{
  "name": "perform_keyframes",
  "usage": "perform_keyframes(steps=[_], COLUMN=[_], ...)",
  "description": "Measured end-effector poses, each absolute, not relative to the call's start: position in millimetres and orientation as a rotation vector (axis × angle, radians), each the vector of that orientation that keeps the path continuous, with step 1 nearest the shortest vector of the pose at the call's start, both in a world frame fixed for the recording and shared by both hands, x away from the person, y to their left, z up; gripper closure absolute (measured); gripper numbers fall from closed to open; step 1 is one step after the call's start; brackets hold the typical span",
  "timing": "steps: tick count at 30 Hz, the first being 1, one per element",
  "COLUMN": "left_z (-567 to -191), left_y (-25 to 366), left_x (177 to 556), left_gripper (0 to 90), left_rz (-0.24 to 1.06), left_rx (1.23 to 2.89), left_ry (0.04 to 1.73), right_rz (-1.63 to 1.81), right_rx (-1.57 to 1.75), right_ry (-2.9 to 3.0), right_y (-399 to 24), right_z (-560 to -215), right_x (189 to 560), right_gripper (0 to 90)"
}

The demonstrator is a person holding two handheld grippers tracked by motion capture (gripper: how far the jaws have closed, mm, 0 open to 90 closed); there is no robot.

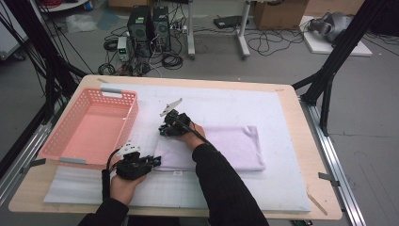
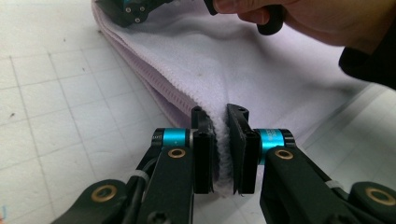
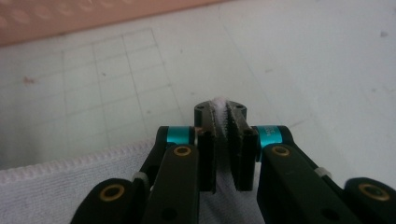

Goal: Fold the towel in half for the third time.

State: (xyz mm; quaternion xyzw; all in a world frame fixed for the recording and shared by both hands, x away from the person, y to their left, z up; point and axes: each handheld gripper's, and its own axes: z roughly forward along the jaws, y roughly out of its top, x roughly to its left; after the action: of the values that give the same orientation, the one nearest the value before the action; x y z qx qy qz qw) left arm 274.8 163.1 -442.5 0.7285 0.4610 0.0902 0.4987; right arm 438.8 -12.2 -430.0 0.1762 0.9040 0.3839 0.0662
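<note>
Folded lilac towel point(image 1: 221, 148) lies flat on the white grid mat point(image 1: 282, 183), right of centre. I have both claws on its left edge. Left gripper point(image 2: 220, 149), near corner: jaws clamped on the stacked hem, so the layers stay together. Right gripper point(image 3: 222, 140), far corner: jaws pinched on a tuft of terry, matching the near hold. Two corner grips would let the edge lift evenly, I judge. Pink basket point(image 1: 70, 141) waits just left, likely the destination.
</note>
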Motion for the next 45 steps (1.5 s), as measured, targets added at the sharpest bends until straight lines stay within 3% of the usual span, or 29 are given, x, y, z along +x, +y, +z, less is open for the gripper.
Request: perform_keyframes(steps=[15,32,45], left_z=[-417.5,-399.3,-433.3], left_y=[145.5,96.4,128.8], left_x=[274.3,285.0,294.2], left_gripper=[80.9,80.8,74.0], left_rz=[0.189,0.160,0.355], left_rx=[1.627,1.667,1.762], left_ry=[1.021,0.921,1.147], right_rz=[1.365,1.409,1.367], right_rx=[0.538,0.616,0.614], right_ry=[2.573,2.487,2.513], right_y=[-59.0,-111.9,-105.2], right_z=[-385.7,-368.9,-378.6], right_x=[428.9,422.6,424.1], right_gripper=[83.6,83.7,83.7])
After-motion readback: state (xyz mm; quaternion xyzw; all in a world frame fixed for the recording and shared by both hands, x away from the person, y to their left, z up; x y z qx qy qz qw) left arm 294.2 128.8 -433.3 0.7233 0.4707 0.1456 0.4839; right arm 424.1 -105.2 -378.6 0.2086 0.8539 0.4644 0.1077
